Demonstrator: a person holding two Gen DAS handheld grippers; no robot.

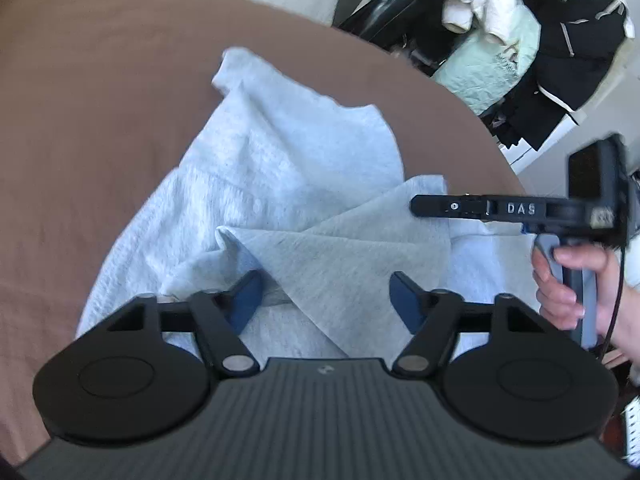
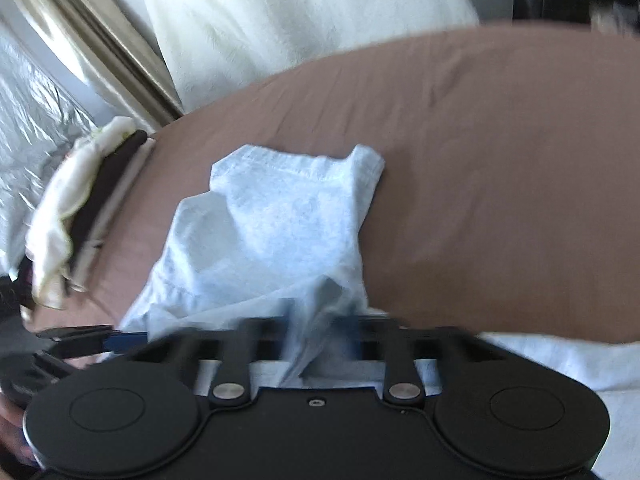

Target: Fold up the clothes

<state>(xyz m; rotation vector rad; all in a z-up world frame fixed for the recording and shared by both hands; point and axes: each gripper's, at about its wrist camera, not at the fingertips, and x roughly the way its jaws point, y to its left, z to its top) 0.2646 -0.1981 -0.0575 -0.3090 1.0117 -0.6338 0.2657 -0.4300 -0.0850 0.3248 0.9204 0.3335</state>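
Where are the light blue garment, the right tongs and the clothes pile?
light blue garment (image 1: pixel 280 160): left wrist view, its flat middle.
right tongs (image 1: pixel 416 205): left wrist view, fingertip end.
clothes pile (image 1: pixel 520 40): left wrist view, its pale quilted part.

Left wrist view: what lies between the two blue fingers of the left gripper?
A fold of the light blue garment lies between them, not pinched: the left gripper stands open. The left wrist view shows it.
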